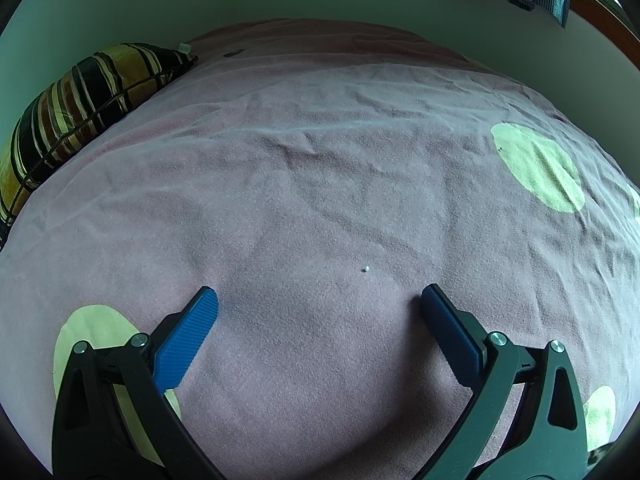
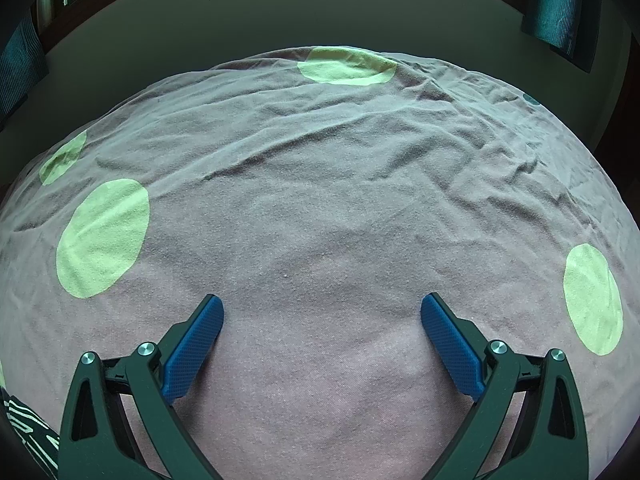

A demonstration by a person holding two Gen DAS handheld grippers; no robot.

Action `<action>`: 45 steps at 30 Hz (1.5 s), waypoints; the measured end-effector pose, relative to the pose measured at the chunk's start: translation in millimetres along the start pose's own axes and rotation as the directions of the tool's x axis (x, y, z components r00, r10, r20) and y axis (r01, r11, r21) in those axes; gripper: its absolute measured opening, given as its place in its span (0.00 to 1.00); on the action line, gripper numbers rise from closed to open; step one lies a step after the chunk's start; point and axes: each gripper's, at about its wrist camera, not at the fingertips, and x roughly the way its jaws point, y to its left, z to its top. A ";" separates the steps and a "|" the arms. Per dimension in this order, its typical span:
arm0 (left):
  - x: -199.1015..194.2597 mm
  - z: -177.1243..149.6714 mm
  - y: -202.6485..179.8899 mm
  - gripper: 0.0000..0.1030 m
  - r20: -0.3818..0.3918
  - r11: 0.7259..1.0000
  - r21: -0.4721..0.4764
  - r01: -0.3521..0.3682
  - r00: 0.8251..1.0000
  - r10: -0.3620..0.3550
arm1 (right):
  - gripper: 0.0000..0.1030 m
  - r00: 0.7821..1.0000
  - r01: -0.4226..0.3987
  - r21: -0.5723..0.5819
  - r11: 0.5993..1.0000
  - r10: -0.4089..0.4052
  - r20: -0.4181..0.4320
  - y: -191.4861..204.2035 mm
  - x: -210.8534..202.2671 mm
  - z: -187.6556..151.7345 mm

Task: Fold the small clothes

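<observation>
Left tongs (image 1: 318, 300) spread wide, blue pads (image 1: 188, 340) empty, hovering over pink bedspread (image 1: 320, 184) with pale green dots. Right tongs (image 2: 320, 306) likewise wide, gripping nothing, above same bedspread. Small clothes not seen in either view; no garment between or near tongs. Tiny white speck (image 1: 366, 269) just ahead of left tongs. Striped cushion (image 1: 76, 108) far left; dark patterned fabric (image 2: 28, 428) at lower-left edge of right view, unclear what.

Both wrist cameras look forward and down, close over the same pink bedspread (image 1: 320, 200); the left view faces a striped pillow (image 1: 80, 112) far left.
</observation>
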 end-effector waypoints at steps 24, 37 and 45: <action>-2.4 -2.4 0.8 0.98 0.000 1.000 0.002 0.005 1.000 -0.005 | 0.96 1.000 0.002 0.000 1.000 -0.002 0.002 2.6 -2.0 -4.2; -1.6 1.4 0.5 0.98 -0.003 1.000 0.005 0.003 1.000 -0.003 | 0.96 1.000 -0.002 -0.001 1.000 0.002 -0.003 0.5 -0.1 -0.4; -1.9 0.9 0.5 0.98 0.002 1.000 0.006 0.003 1.000 -0.003 | 0.96 1.000 0.000 -0.002 1.000 0.000 -0.001 0.6 -1.3 0.3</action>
